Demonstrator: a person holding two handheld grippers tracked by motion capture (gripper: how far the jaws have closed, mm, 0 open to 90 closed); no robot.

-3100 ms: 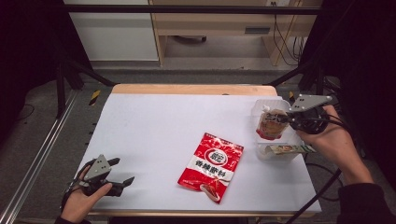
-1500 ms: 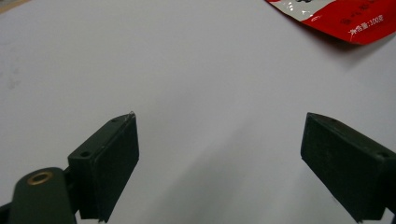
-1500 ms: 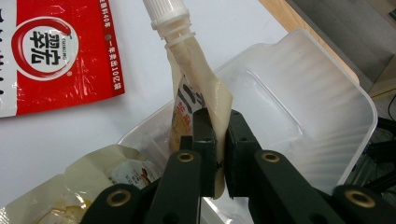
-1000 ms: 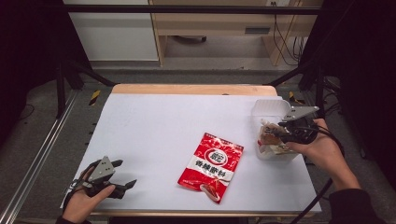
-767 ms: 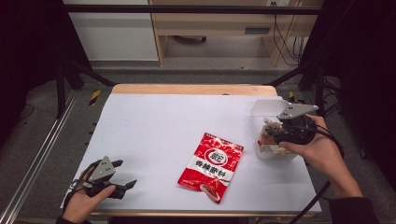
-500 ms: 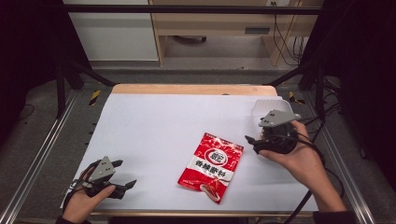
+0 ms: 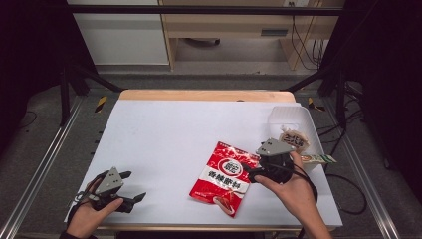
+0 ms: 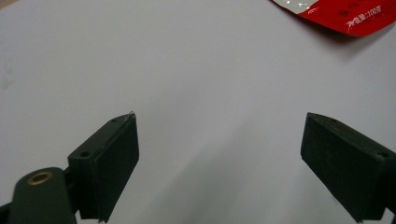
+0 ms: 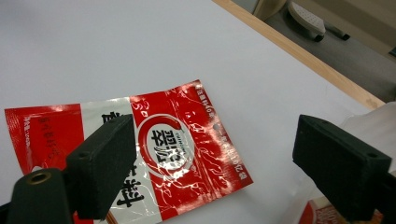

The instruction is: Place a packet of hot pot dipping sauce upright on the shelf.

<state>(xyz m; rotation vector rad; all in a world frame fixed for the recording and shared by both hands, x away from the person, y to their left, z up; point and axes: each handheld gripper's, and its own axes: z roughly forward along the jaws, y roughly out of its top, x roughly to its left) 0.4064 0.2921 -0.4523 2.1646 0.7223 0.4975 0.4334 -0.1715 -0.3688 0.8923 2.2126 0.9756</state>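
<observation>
White worktop (image 7: 164, 129), high view: red snack pouch (image 7: 225, 178) flat near front edge, just left of right gripper (image 7: 251, 173), jaws apart, just opened, empty. Left gripper (image 7: 130, 198) at front-left corner, jaws apart, well away from pouch.

White table (image 7: 164, 129) bears red packet (image 7: 223, 178), clear tub (image 7: 304, 124).

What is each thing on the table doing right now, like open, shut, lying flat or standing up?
Shiny red snack packet: sealed, lying flat on the white table.
Clear plastic tub: open-topped, holding packets.
Left tongs: open, nothing between them.
Right tongs: open, have just been opening, over the red packet, nothing gripped.
</observation>
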